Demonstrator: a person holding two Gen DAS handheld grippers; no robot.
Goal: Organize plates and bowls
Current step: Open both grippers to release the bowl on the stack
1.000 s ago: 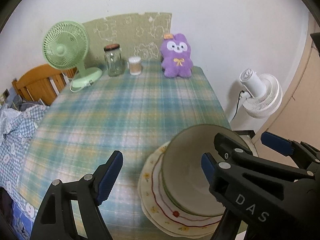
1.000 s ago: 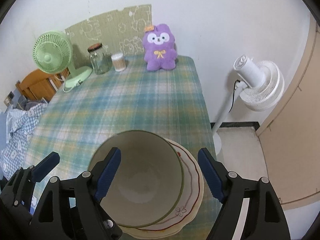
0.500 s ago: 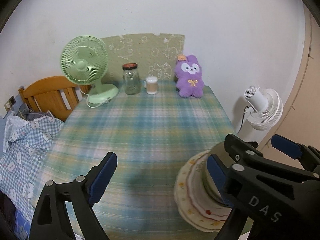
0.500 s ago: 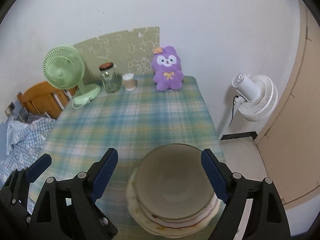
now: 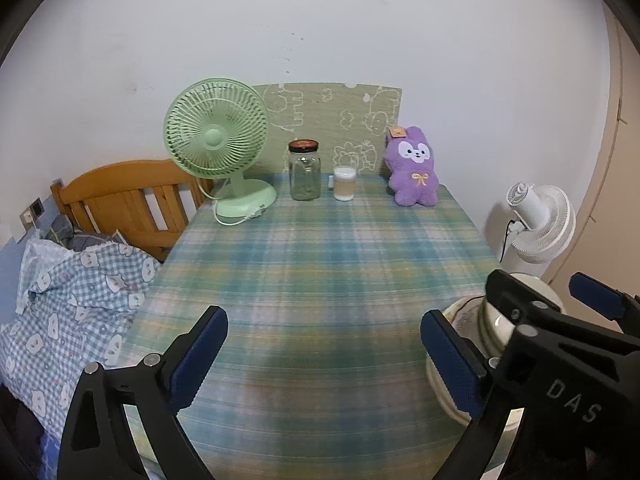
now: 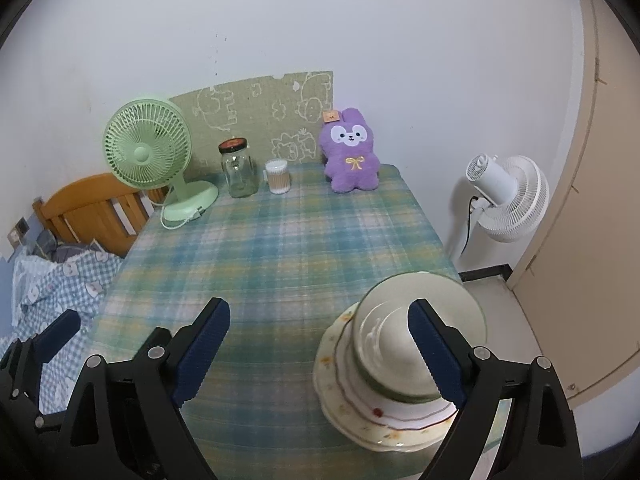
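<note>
My left gripper (image 5: 322, 354) has its jaws opening, spread wide with nothing between them but bare checked tablecloth (image 5: 320, 264). My right gripper (image 6: 320, 344) is opening too, wide and empty; its right finger (image 6: 434, 354) crosses in front of the bowl (image 6: 416, 336) without pressing it. Ahead of both tools the cloth runs clear to the far edge by the wall, where the green fan (image 6: 148, 152), glass jar (image 6: 239, 168), cotton-swab cup (image 6: 278, 176) and purple plush (image 6: 352, 156) line up. The table's right edge drops off just beyond the dishes, toward the white floor fan (image 6: 506, 196); the left edge meets the bedding (image 5: 72, 292).

A second ago the bowl sat between my right fingers and filled the lower view. Now both tools have pulled back and risen, and the dishes look smaller and lie off to the right.

The bowl stands nested in the stack of plates (image 6: 360, 412), near the table's right front corner, just right of my right gripper's centre and further right of my left, half hidden behind the right tool.
</note>
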